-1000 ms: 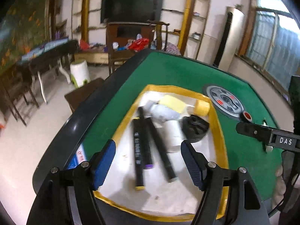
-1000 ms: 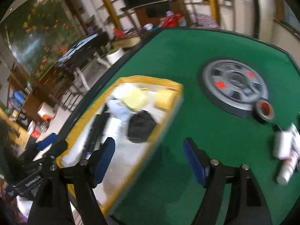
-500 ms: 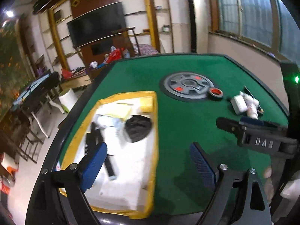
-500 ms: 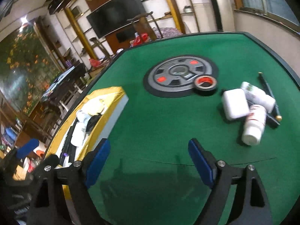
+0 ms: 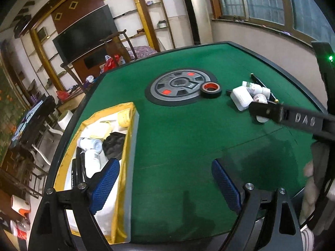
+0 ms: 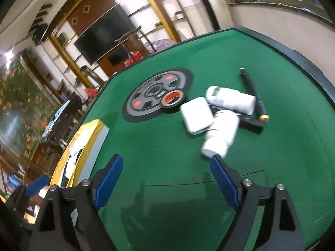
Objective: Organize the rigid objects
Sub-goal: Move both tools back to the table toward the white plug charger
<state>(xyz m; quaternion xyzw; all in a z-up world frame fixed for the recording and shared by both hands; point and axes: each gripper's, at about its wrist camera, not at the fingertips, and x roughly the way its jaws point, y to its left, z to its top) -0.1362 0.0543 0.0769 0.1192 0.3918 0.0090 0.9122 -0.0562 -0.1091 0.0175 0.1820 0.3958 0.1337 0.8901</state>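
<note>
My left gripper (image 5: 165, 179) hangs open and empty over green felt, just right of a yellow-rimmed box (image 5: 126, 146) holding white bottles (image 5: 90, 144), black markers (image 5: 76, 167) and yellow pieces. My right gripper (image 6: 166, 175) is open too, with nothing between its pads. Just beyond its right fingertip lies a white bottle (image 6: 222, 131), touching a white case (image 6: 196, 115), a second bottle (image 6: 230, 98) and a black pen (image 6: 253, 96). A red-cored tape roll (image 6: 172, 99) sits by the case. One of the right gripper's fingers (image 5: 272, 110) crosses the left wrist view, in front of that pile.
A round grey disc (image 6: 155, 92) with red marks is set into the middle of the table. The table's dark raised rim (image 6: 293, 52) runs behind the pile. A person's hand (image 5: 309, 171) shows at the right edge. Chairs and shelves stand beyond the table.
Both grippers have swung right, from above the box to over the bare felt. Their jaws stand wider. The pile of bottles, case and pen has come close in the right wrist view.
</note>
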